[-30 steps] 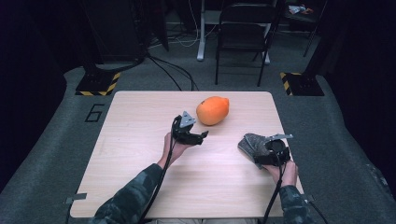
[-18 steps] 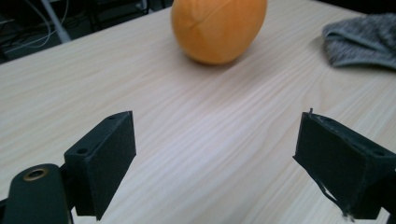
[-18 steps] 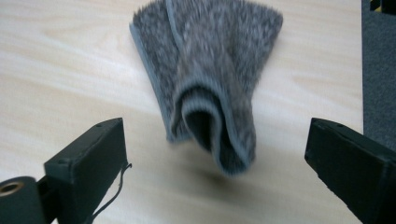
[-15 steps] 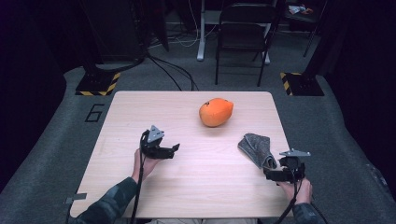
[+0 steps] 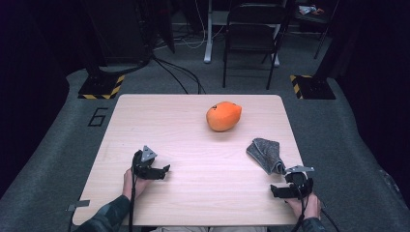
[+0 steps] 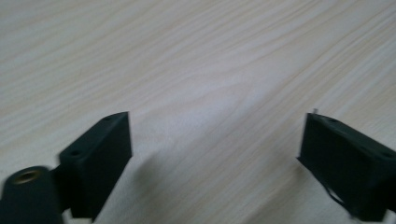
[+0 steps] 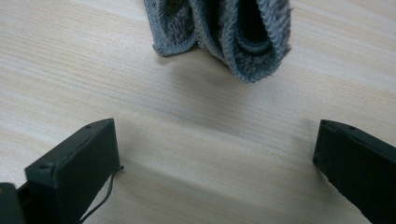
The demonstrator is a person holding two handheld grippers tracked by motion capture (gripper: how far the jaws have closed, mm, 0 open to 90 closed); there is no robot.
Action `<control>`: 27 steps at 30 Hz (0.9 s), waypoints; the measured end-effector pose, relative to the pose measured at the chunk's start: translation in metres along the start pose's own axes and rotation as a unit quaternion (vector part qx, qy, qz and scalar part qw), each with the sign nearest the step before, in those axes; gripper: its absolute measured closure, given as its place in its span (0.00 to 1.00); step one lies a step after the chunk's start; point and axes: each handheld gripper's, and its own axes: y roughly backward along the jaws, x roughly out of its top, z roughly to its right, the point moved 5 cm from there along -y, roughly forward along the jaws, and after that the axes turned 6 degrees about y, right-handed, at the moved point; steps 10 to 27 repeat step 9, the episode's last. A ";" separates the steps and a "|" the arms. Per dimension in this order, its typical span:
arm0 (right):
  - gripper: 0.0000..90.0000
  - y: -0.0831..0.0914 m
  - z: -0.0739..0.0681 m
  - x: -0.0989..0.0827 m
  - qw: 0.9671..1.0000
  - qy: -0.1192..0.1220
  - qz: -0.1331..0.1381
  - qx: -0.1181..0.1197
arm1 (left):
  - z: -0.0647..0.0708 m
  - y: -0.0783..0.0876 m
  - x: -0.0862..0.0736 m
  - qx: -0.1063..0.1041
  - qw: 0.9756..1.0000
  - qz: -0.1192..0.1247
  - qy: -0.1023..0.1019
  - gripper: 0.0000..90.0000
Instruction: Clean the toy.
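An orange, rounded object (image 5: 224,116) lies at the table's far middle. A folded grey cloth (image 5: 267,154) rests near the right edge, and its folded end (image 7: 224,32) lies just beyond my right gripper's jaws. My left gripper (image 5: 163,170) (image 6: 217,135) hovers low over bare wood at the near left, well short of the orange object. Its jaws have just been opening and hold nothing. My right gripper (image 5: 275,192) (image 7: 217,144) sits at the near right corner, a short way back from the cloth. Its jaws have also just opened wide and are empty.
The wooden table (image 5: 193,203) stands on grey carpet. A black folding chair (image 5: 251,38) and cables lie beyond the far edge. Yellow-black striped bases (image 5: 101,89) flank the far corners.
Both hands have drawn back toward the table's near edge and sunk lower. The left gripper left the orange object's side; the right one backed away from the cloth. Both jaws stand wider.
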 end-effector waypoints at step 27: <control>0.00 0.000 0.000 -0.001 1.000 -0.002 0.006 0.003 | -0.002 -0.002 0.000 -0.003 1.000 -0.009 0.001 0.05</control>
